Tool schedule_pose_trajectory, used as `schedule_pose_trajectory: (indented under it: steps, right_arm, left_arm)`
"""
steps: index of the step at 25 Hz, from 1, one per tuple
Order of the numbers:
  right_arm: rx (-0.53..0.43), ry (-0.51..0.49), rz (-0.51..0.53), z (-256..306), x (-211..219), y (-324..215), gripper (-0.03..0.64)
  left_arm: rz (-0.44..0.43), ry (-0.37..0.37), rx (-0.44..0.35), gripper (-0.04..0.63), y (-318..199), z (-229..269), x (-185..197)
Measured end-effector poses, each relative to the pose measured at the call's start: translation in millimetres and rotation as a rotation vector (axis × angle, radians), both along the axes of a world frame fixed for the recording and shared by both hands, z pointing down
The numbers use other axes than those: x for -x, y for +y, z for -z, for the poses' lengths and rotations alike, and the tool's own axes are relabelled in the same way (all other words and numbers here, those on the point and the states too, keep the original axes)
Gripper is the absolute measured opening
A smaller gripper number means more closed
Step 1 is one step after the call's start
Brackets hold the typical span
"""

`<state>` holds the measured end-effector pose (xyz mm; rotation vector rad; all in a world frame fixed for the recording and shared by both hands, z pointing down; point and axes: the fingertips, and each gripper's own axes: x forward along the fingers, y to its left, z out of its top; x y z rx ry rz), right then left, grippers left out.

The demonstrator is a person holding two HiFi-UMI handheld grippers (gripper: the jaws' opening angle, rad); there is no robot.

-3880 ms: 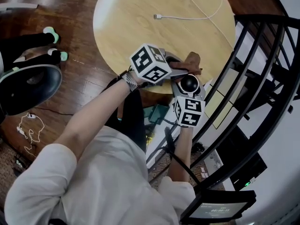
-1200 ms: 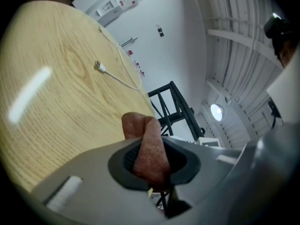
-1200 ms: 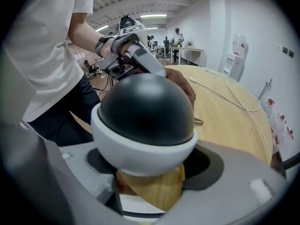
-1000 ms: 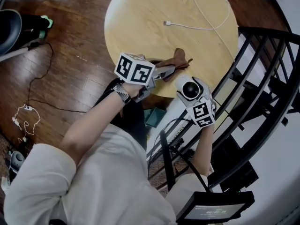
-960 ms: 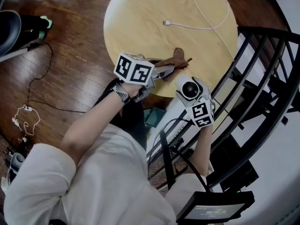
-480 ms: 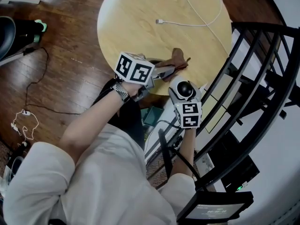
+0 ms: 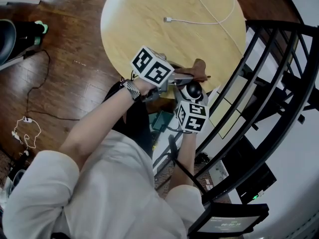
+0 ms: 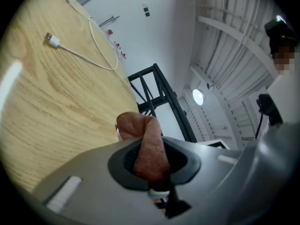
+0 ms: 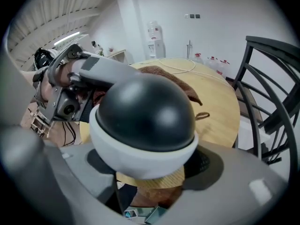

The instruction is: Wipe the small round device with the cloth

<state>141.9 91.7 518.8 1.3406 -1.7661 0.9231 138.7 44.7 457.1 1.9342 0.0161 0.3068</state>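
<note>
— What does the left gripper (image 8: 152,168) have?
— Its jaws are closed on the cloth (image 8: 149,146). A brown fold runs up between them and bunches past their tips, above the table (image 8: 42,97)

— And the right gripper (image 9: 149,175)?
— It clamps the device (image 9: 143,109), which is white and round below and black and domed on top. It sits upright between the jaws, which press on its white sides

— Where is the device against the table?
— In the head view it is held in the air right at the near rim of the round wooden top, with the dark floor (image 7: 65,59) below

— How do cloth and device lie?
— The free end of the cloth is just beyond the device, on its far side. The left gripper reaches in from the left, close beside the black top. I cannot tell whether the cloth touches the device

— What lies further out?
— A white cable (image 7: 202,20) with a plug at one end loops across the far part of the table, well apart from both grippers. A black railing (image 7: 259,78) curves along the right side. The left cube (image 7: 152,67) is over the table's near edge and the right cube (image 7: 192,117) is nearer the person. There is a watch (image 7: 131,89) on the left wrist
</note>
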Motion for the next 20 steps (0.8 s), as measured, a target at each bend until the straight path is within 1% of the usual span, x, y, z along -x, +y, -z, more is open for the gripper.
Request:
schedule_pose_trajectory:
  steps: [2,4,8,11,13,15,17,19,20]
  right_arm:
    - [-0.011,0.016,0.011,-0.3,-0.7,0.6,0.365]
    - [-0.02,0.02,0.01,-0.4,-0.4,1.0,0.365]
    - [-0.031,0.022,-0.01,-0.2,-0.8,0.1,0.365]
    - [-0.036,0.022,-0.017,-0.4,-1.6,-0.5,0.365]
    - [-0.036,0.02,-0.017,-0.2,-2.0,-0.4,0.365]
    - [-0.033,0.019,-0.017,-0.3,-2.0,-0.8,0.365]
    - [-0.03,0.018,-0.02,-0.4,-1.3,-1.3,0.365]
    - [-0.031,0.019,-0.023,-0.2,-0.6,-1.6,0.365]
    - [-0.033,0.019,-0.024,-0.2,-0.5,-1.6,0.365]
  left_arm:
    - [-0.035,-0.031,-0.005,0.061,0.8,-5.4,-0.9]
    - [-0.067,-0.069,-0.027,0.061,1.8,-11.9,-0.1]
    - [-0.105,-0.126,-0.045,0.061,1.8,-22.6,1.5]
    - [-0.166,-0.212,-0.108,0.061,4.5,-36.6,7.5]
    - [-0.195,-0.243,-0.135,0.06,6.6,-40.6,9.6]
    - [-0.2,-0.271,-0.146,0.061,6.3,-42.9,10.5]
    - [-0.186,-0.31,-0.141,0.061,5.0,-46.8,12.0]
    - [-0.161,-0.328,-0.12,0.062,4.2,-49.1,13.2]
    - [-0.145,-0.322,-0.098,0.062,4.1,-49.7,13.5]
